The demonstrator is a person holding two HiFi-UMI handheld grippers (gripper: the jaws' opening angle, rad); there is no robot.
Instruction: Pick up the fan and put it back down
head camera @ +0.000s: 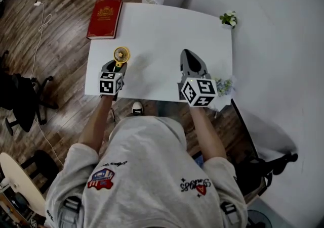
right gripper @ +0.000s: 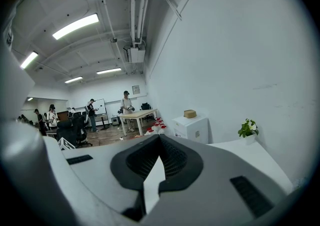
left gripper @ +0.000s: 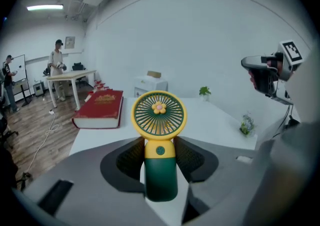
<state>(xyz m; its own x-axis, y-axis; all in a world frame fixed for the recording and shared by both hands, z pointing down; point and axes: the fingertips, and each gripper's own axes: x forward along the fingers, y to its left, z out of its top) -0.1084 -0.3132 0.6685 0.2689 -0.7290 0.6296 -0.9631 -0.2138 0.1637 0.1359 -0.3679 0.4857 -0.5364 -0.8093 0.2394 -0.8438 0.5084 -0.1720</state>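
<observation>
Yellow round-caged fan [left gripper: 159, 115], flower hub, dark green handle [left gripper: 161, 180] gripped in left claw [left gripper: 160, 145]; right claw [right gripper: 159, 138] seemingly closed, empty.

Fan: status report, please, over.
Left hand-held gripper shut on fan handle, fan upright over table. Right hand-held gripper shut, empty. Red book at far corner, out of the way.

Colours before you
Your fan [left gripper: 159, 120]: yellow over dark green; book [left gripper: 100, 107] at eleven o'clock red, gold-stamped; table [head camera: 162, 30] white.
</observation>
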